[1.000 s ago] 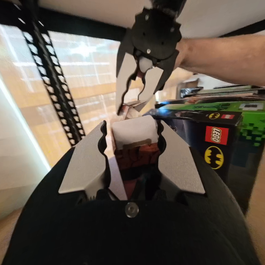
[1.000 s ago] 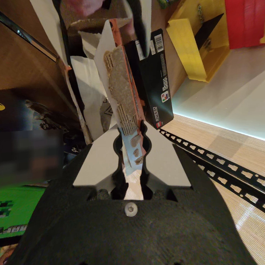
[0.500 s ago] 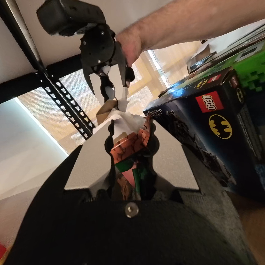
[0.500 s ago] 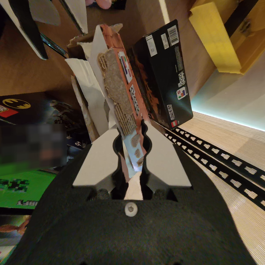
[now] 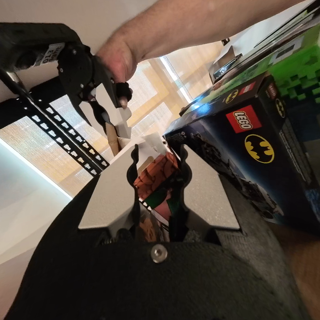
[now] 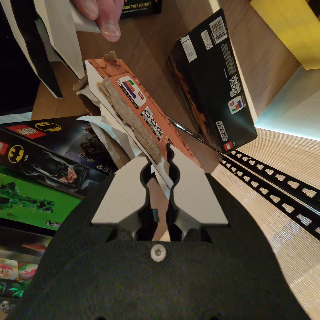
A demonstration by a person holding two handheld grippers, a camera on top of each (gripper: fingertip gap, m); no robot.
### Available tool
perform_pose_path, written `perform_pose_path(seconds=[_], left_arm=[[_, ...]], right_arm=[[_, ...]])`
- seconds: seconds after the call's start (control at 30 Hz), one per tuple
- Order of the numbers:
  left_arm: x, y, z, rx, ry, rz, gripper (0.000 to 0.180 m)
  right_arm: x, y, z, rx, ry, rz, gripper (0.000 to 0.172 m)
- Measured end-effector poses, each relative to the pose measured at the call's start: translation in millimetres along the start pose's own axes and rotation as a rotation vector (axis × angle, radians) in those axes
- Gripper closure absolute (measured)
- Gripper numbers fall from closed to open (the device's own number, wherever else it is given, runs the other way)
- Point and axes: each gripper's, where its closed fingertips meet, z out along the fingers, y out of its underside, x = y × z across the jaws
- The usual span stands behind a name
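My left gripper [image 5: 159, 154] is shut on a small orange brick-patterned toy box [image 5: 155, 174]; both pads press on its sides. The box's torn white end flap [image 5: 150, 143] sticks out past the fingertips. My right gripper [image 6: 158, 157] is shut on the torn long flap [image 6: 138, 110] of the same box, a strip of white card with raw grey cardboard showing. In the left wrist view the right gripper [image 5: 110, 121] comes down from the upper left in a person's hand [image 5: 119, 57], pinching a brown cardboard flap [image 5: 112, 138]. The left gripper's fingers [image 6: 67, 52] show at the top left of the right wrist view.
A dark toy box with a yellow bat emblem [image 5: 242, 155] stands close on the right, also in the right wrist view [image 6: 52, 138]. A green box [image 6: 34, 199] lies beside it. A black box [image 6: 216, 86] leans on the wooden shelf. A black perforated rack rail [image 6: 268, 181] runs past.
The left pads closed on the orange box about a second ago and have held it since. The right pads have closed further on the flap. Both grippers tilted, and the right one moved to the left.
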Motion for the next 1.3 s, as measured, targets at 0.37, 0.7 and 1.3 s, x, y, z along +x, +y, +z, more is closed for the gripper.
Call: perform_pose_path(seconds=[0.37,0.7,1.3], left_arm=[[10,-17,-3,0.038,-0.015,0.077,0.142],[-18,8,7,-0.079,-0.076,-0.023,0.114],[4,-6,24,0.057,-0.023,0.06,0.121]], right_arm=[[6,3,2,-0.042,-0.02,0.029,0.161],[3,8,-2,-0.074,-0.024,0.025,0.163],[6,4,-1,-0.039,-0.04,0.046,0.163]])
